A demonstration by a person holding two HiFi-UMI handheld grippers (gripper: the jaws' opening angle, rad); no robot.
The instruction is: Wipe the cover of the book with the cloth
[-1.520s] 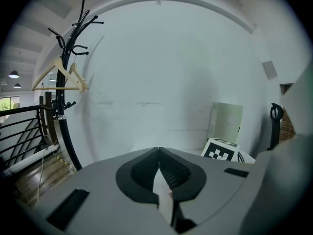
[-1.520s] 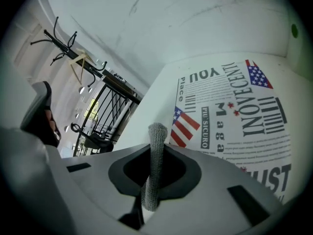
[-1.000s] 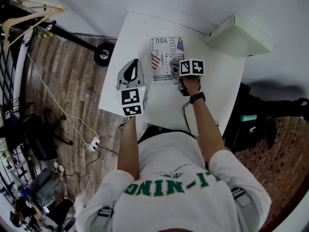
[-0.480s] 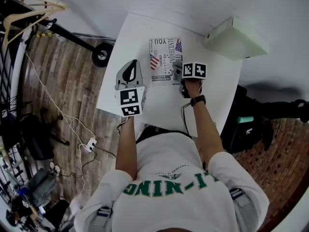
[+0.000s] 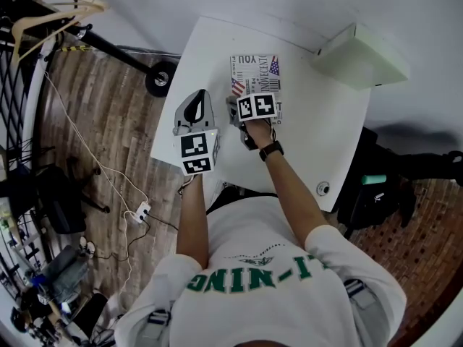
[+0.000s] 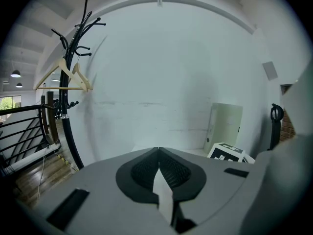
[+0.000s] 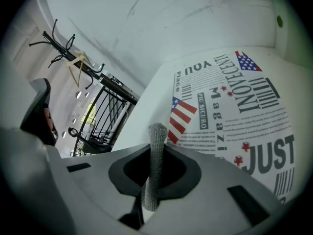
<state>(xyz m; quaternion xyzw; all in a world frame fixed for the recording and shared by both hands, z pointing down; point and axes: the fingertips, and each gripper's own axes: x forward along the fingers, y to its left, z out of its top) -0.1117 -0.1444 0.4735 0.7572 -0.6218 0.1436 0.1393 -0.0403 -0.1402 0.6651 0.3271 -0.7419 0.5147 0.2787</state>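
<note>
Currently pinching grey cloth (image 7: pixel 157 133) in right hand-held gripper (image 7: pixel 154 153) at corner of book (image 7: pixel 234 111); left hand-held gripper (image 6: pixel 159 168) pressed together, empty. Recommend flat, overlapping strokes.

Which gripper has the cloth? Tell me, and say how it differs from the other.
The right gripper: its jaws clamp the grey cloth over the book. The left gripper has its jaws shut together with nothing between them.

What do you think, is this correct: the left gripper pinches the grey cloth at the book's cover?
The side is wrong: the right gripper pinches the grey cloth at the book's cover, as the right gripper view shows. The left gripper is shut, empty.
</note>
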